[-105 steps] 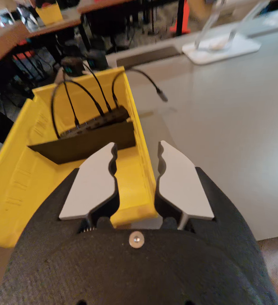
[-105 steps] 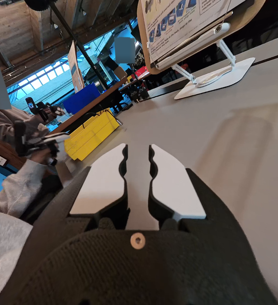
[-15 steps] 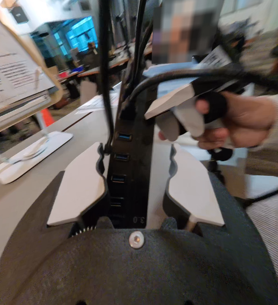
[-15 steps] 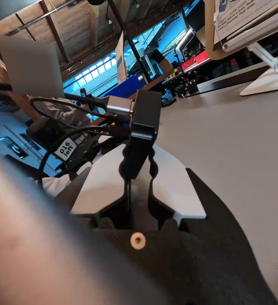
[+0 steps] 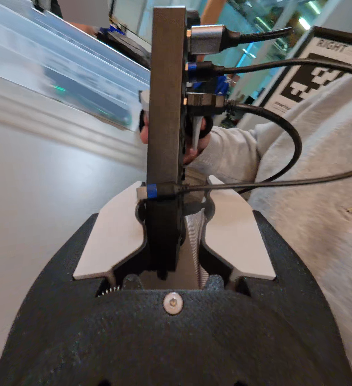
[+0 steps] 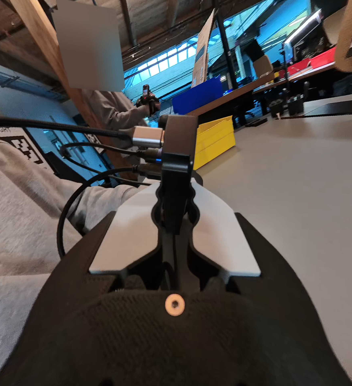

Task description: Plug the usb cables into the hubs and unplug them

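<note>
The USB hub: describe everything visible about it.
The long black bar-shaped USB hub looks like matte metal or plastic and is lifted off the grey table. Each end sits in a claw: the right claw pinches one end, while the other end stands between the left claw fingers, leaning on one with a gap at the other. Several cables are plugged into one face, among them a silver-shelled braided plug and a blue-ringed black plug. Another blue-banded connector crosses the lower end, seemingly unplugged.

Left tongs (image 5: 174,200) straddle the upright hub (image 5: 165,104) bearing plugged cables (image 5: 275,117).
</note>
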